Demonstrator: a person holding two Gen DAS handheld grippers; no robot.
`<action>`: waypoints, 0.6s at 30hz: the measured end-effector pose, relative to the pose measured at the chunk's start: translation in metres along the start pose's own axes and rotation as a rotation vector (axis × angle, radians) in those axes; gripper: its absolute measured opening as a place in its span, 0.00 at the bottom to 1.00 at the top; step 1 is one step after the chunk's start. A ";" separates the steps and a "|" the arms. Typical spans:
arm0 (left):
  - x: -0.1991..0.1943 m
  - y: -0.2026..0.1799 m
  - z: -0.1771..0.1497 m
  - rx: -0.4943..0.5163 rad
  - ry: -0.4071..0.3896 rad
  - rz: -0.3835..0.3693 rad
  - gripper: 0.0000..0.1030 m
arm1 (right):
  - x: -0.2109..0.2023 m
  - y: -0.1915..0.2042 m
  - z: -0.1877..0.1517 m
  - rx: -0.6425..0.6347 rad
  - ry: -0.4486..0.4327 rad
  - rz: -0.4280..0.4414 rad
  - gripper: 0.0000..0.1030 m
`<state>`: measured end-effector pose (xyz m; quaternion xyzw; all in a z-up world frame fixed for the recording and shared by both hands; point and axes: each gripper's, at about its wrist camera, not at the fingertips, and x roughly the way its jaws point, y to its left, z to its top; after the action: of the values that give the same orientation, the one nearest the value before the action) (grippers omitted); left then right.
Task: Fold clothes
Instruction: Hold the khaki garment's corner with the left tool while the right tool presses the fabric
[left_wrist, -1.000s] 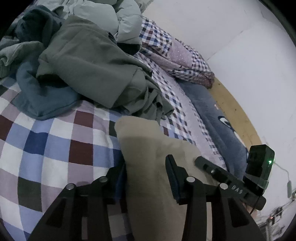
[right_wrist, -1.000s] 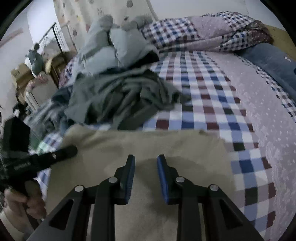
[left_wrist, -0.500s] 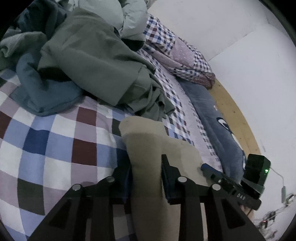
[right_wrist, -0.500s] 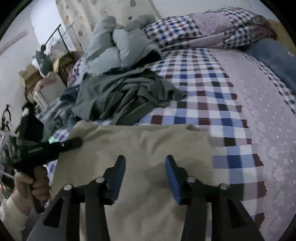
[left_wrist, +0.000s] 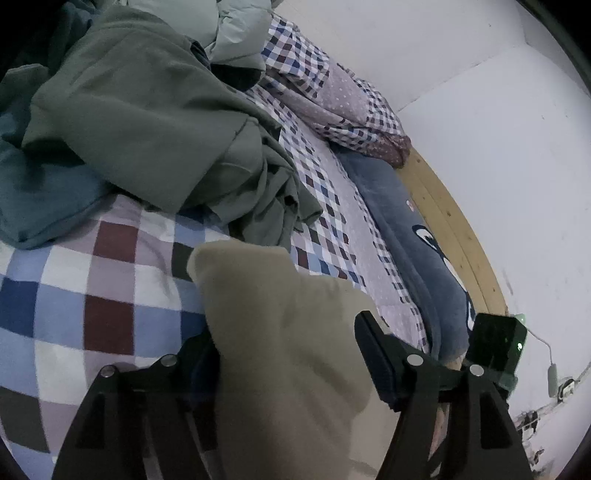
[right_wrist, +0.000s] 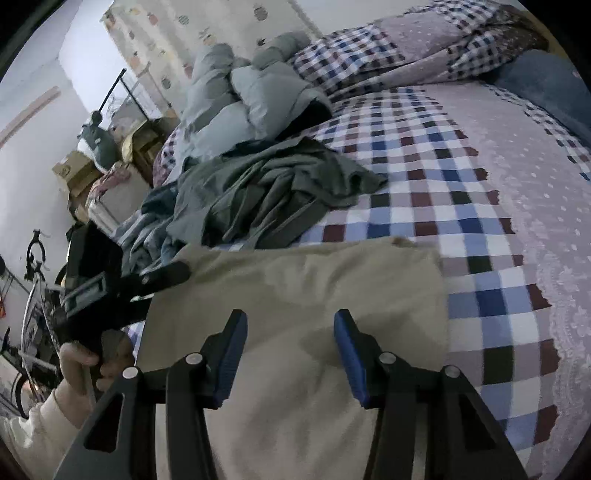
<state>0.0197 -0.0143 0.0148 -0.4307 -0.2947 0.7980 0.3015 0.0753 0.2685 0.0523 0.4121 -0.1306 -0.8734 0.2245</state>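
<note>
Beige garment (right_wrist: 295, 295) lies flat on the checked bedspread (right_wrist: 461, 206), near edge of bed, already folded into a rough rectangle; its far edge runs left to right just short of the heap of grey-green clothes (right_wrist: 266, 192). A teal garment (left_wrist: 44, 199) lies further left under that heap; pale quilted bedding (right_wrist: 251, 96) sits behind it.

Right gripper (right_wrist: 290, 354): jaws spread wide, nothing between them, poised above the middle of the beige garment. No grip on cloth.

Left gripper (left_wrist: 284, 350): jaws also wide apart. Beige fabric rises between them and hides the left finger; the right finger (left_wrist: 373, 350) stands clear of the cloth. Judged as not clamping, though contact on the hidden side cannot be confirmed. In the right wrist view this gripper reaches the garment's far-left corner, held by the person's hand (right_wrist: 96, 362).

Step in hand (judgement): a fold on the beige piece looks just completed and both claws are letting go. Either one more fold or smoothing remains.

Next move calls for: if another fold, close each claw on an edge corner and carry it across evenly so layers stay aligned; otherwise clear the piece aside and reach for the grey-green heap. Risk: the cloth bunched at the left claw may drag as it lifts away.
</note>
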 end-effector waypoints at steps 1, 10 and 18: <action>0.001 -0.001 0.000 0.000 -0.004 0.005 0.70 | 0.000 0.001 -0.001 -0.004 0.002 0.001 0.52; -0.006 -0.009 -0.004 0.030 -0.017 0.055 0.23 | 0.001 0.000 -0.001 0.007 -0.001 0.023 0.52; 0.003 -0.001 -0.003 0.019 0.026 0.107 0.23 | 0.004 0.002 0.000 0.001 0.007 0.026 0.52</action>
<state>0.0214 -0.0110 0.0129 -0.4532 -0.2595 0.8102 0.2663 0.0738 0.2644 0.0500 0.4132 -0.1354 -0.8690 0.2362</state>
